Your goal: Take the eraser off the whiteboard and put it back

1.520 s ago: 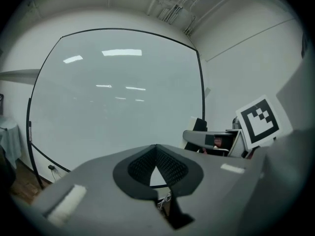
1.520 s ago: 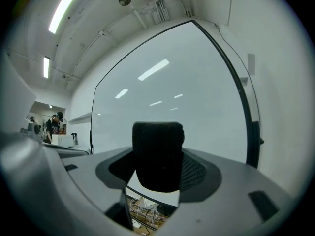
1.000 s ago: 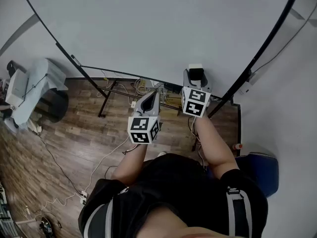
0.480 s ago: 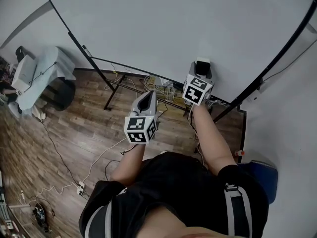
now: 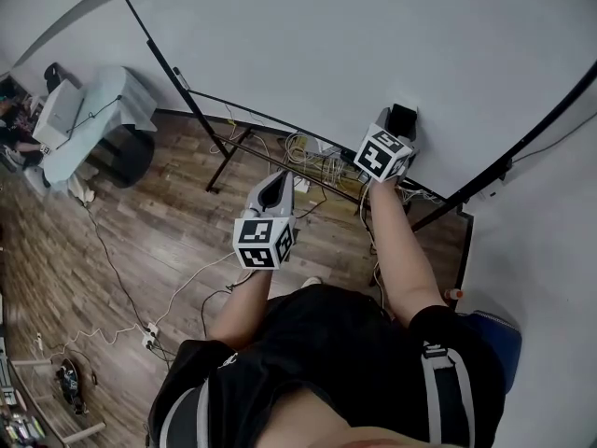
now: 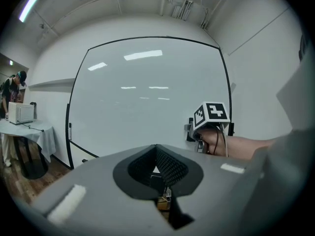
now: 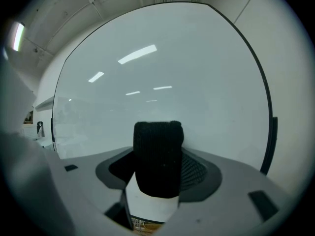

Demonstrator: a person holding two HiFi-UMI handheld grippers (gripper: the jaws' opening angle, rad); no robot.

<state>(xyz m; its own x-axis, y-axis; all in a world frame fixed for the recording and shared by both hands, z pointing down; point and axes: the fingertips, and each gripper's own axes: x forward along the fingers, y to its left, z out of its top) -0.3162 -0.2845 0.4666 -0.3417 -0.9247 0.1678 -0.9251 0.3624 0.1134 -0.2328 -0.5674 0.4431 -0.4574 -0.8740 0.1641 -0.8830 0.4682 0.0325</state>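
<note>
Right gripper (image 7: 157,178) fingers clamped on black-felt, white-backed block eraser (image 7: 158,151), near 4 o'clock edge of large black-framed whiteboard (image 5: 373,35). Left gripper (image 6: 156,154) fingers together, empty. Likely return step; next: seat eraser flat on board, release.

The right gripper (image 5: 399,125) has drawn away from the left gripper (image 5: 278,181). The eraser (image 7: 158,159) between its jaws is nearer the whiteboard (image 5: 373,45).

A plain office or meeting room: a big whiteboard (image 5: 373,45) on a black stand against white walls, wood-look floor (image 5: 140,241) with loose cables (image 5: 312,157), a cloth-covered tabletop (image 5: 98,110) far left carrying a white box (image 6: 20,113), and bare pipes (image 6: 183,6) and a strip light (image 6: 28,6) overhead.
</note>
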